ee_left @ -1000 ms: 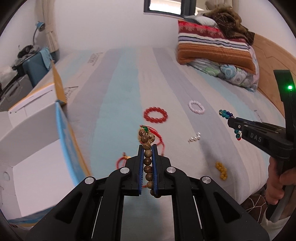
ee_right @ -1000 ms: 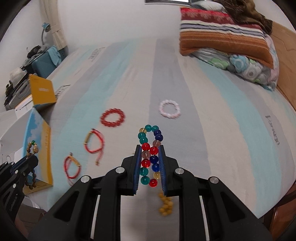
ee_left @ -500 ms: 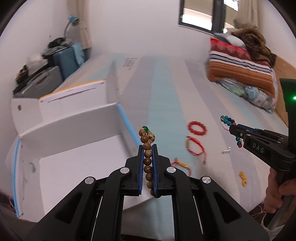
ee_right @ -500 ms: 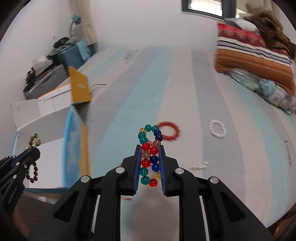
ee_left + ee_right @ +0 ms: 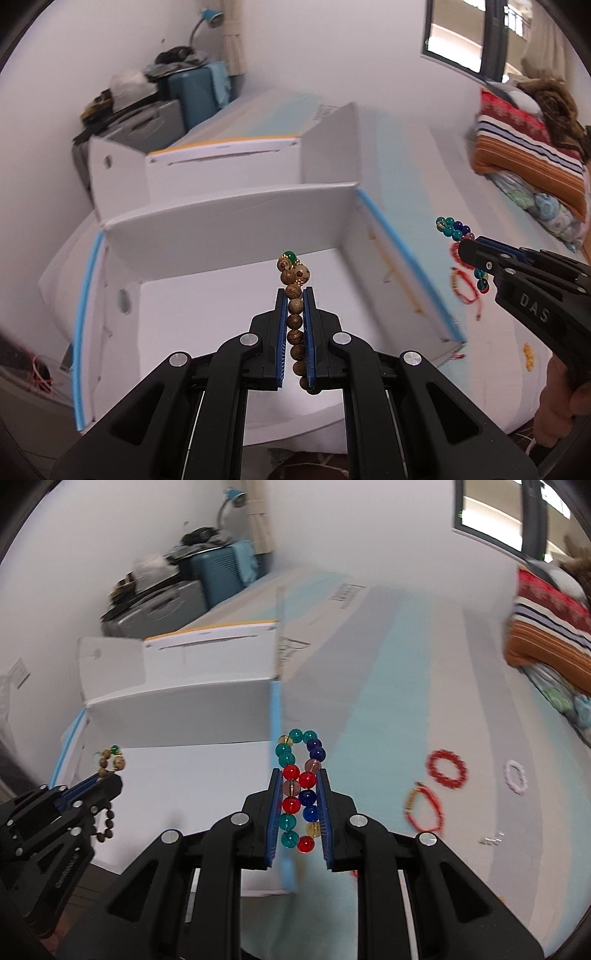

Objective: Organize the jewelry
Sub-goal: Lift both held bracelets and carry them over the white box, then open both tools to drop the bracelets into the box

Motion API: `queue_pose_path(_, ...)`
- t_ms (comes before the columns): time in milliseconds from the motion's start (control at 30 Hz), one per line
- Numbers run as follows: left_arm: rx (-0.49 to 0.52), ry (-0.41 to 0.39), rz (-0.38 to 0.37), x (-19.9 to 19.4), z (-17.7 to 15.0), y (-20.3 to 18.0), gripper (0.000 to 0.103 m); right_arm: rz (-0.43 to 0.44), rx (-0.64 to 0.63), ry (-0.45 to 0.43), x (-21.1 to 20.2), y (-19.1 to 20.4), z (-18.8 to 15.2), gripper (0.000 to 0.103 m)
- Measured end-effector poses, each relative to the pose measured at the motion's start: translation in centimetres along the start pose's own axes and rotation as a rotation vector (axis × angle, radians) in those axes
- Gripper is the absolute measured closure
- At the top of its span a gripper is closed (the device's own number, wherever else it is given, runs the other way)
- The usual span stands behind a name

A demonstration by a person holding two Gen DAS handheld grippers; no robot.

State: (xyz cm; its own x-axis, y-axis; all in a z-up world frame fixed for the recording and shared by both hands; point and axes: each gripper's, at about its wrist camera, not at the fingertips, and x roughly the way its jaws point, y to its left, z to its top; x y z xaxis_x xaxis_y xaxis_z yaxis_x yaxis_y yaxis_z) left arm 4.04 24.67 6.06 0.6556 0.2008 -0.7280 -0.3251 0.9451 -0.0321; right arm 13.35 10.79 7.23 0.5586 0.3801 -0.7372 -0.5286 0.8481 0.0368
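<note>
My left gripper (image 5: 294, 295) is shut on a brown wooden bead bracelet (image 5: 295, 321) and holds it above the open white box (image 5: 207, 317). It also shows at the left of the right wrist view (image 5: 107, 779). My right gripper (image 5: 300, 775) is shut on a multicoloured glass bead bracelet (image 5: 300, 790), held over the box's blue right edge (image 5: 275, 716). It shows at the right of the left wrist view (image 5: 461, 251). On the bed lie a red bead bracelet (image 5: 446, 768), a white bead bracelet (image 5: 515, 777) and a red cord bracelet (image 5: 424, 806).
The striped bed cover (image 5: 388, 701) stretches right of the box. Folded blankets and pillows (image 5: 528, 147) lie at the far right. A blue suitcase and clutter (image 5: 192, 92) stand by the wall. A small yellow bead piece (image 5: 528, 356) lies near the bed's edge.
Both grippers have swung left with their bracelets, from over the bed to the open white box. The left one is now over the box's inside.
</note>
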Motion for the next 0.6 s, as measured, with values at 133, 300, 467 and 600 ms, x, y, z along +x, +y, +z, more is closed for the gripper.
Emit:
queue_pose_path(133,-0.031,0.024,0.022,0.8,-0.9,2.7,0.095,0.024,-0.035,0.022,1.3,2.8,-0.3,0.086)
queue_pose_path(300,-0.053,0.055,0.040,1.9,-2.1,4.5,0.095,0.044,-0.056,0.059,3.3,5.0,-1.1,0.086)
queue_pose_path(467,-0.075,0.077,0.053,2.9,-2.7,5.7,0.095,0.044,-0.064,0.098,5.2,6.1,-1.9,0.086)
queue_pose_path(600,-0.082,0.089,0.057,3.5,-2.9,6.0,0.095,0.041,-0.065,0.119,6.2,6.3,-2.3,0.086)
